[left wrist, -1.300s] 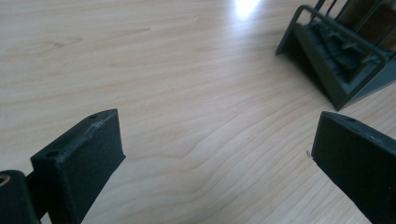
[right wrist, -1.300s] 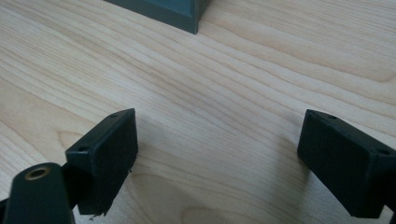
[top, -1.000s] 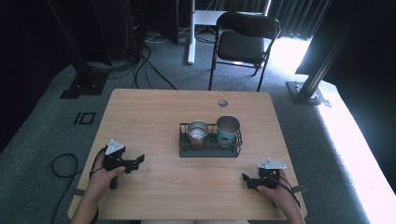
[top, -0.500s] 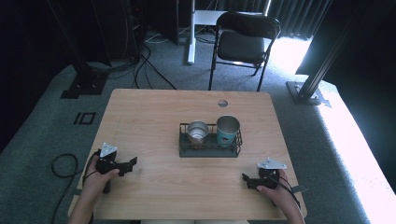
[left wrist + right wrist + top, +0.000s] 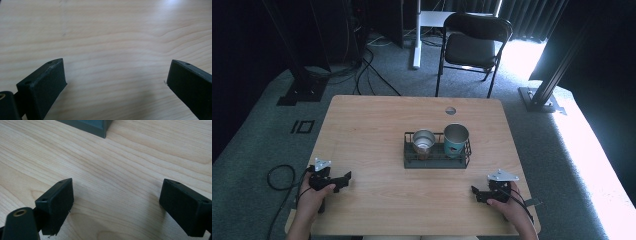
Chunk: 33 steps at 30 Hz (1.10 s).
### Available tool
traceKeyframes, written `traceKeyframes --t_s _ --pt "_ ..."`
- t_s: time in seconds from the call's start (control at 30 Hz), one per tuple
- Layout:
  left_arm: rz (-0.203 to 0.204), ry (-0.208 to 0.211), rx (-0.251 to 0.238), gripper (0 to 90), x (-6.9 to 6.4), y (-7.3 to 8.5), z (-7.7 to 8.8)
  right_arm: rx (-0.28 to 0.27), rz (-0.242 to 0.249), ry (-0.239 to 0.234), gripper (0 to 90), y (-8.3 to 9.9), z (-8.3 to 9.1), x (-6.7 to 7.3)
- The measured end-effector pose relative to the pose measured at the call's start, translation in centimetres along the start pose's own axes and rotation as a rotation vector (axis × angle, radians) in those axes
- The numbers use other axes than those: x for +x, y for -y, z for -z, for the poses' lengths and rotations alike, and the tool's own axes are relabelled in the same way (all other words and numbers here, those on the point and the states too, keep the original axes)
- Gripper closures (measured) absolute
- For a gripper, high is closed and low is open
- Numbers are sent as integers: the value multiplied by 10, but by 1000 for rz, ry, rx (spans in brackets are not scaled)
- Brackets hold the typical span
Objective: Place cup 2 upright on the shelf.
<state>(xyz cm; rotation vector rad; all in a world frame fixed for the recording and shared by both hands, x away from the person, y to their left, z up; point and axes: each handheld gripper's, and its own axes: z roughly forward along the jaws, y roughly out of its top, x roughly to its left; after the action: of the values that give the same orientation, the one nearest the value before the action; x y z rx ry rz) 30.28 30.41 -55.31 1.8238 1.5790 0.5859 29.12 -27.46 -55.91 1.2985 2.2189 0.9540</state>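
Centrally on the light wooden desk [image 5: 377, 130] one dark wire rack [image 5: 437, 161] with a solid base is seen, and two cups are counted inside it: one silver metal cup [image 5: 424, 140] in the left half and one taller teal cup [image 5: 456, 139] with a metal rim in the right half, standing upright and just beside each other. Nothing is held or touched by either claw; the rack is the thing nearest to both.

Two claws are counted, one in each hand. The left claw [image 5: 343, 178] is held low over the near left part of the desk, well apart from the rack, with its jaws spread wide and empty; in the left gripper view bare wood grain is seen between its two black jaws [image 5: 117, 82]. The right claw [image 5: 475, 192] is held low over the near right part of the desk, nearer to the rack, pointing leftward; its jaws too are spread wide with nothing between them [image 5: 116, 202], and one corner of the rack's dark base [image 5: 86, 126] is seen at the top of the right gripper view. One grey three-cornered plate is carried on top of each gripper.

One round cable hole [image 5: 450, 110] is cut near the far edge of the desk. Beyond it one black folding chair [image 5: 474, 47] is placed on the grey carpet [image 5: 257, 145].
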Motion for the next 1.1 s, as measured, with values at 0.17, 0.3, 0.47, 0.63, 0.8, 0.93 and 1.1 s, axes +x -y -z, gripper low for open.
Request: traceKeyframes --t_s 0.17,0.3,0.47,0.63,0.8,0.93,1.1 --pt "38 -30 4 28 8 5 1 0 0 0 117 0 0 0" --pt "44 -52 8 28 11 6 2 0 0 0 117 0 0 0" --pt "41 -88 18 28 11 6 2 -1 0 0 117 0 0 0" --pt "6 -119 37 28 8 6 1 -1 0 0 116 0 0 0" --pt "7 -120 36 27 8 6 1 0 0 0 116 0 0 0" --pt "7 -120 36 26 8 6 1 -1 0 0 116 0 0 0" --pt "7 -121 36 26 8 6 1 -1 1 0 116 0 0 0"
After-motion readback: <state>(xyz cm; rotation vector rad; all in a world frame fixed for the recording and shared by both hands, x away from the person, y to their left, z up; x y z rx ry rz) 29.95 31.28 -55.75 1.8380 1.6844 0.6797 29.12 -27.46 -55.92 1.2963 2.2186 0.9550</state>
